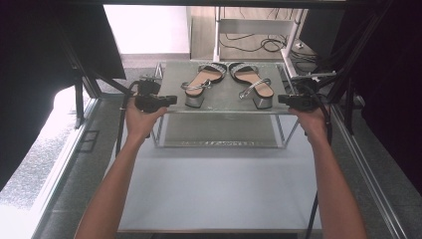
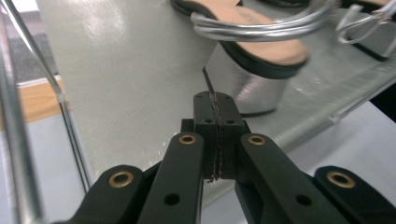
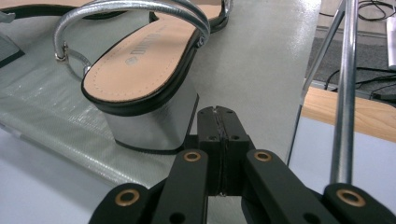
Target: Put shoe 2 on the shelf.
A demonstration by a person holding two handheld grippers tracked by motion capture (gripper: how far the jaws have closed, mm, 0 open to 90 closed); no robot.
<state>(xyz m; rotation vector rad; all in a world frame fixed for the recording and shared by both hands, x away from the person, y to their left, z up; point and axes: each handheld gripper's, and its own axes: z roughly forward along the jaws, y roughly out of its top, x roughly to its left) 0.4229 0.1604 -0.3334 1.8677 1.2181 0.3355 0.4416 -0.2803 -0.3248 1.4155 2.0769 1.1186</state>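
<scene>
Silver block-heel sandals, the left sandal (image 1: pixel 200 83) and the right sandal (image 1: pixel 253 83), sit side by side on the top shelf (image 1: pixel 224 102) of a small rack on the worktop (image 1: pixel 214 184). Heels face the person, toes point away, so each runs front to back. The left claw (image 1: pixel 171 99) and right claw (image 1: pixel 281 99) are both closed tight on the shelf's front corners. Looks like the grip is done; moving the shelf is what's left.

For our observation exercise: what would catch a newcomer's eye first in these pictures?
First, the pair of silver block-heeled sandals standing side by side on the top shelf of a small wire rack. Then the two black grippers, left gripper and right gripper, each shut at the shelf's front edge, beside a sandal heel.
</scene>
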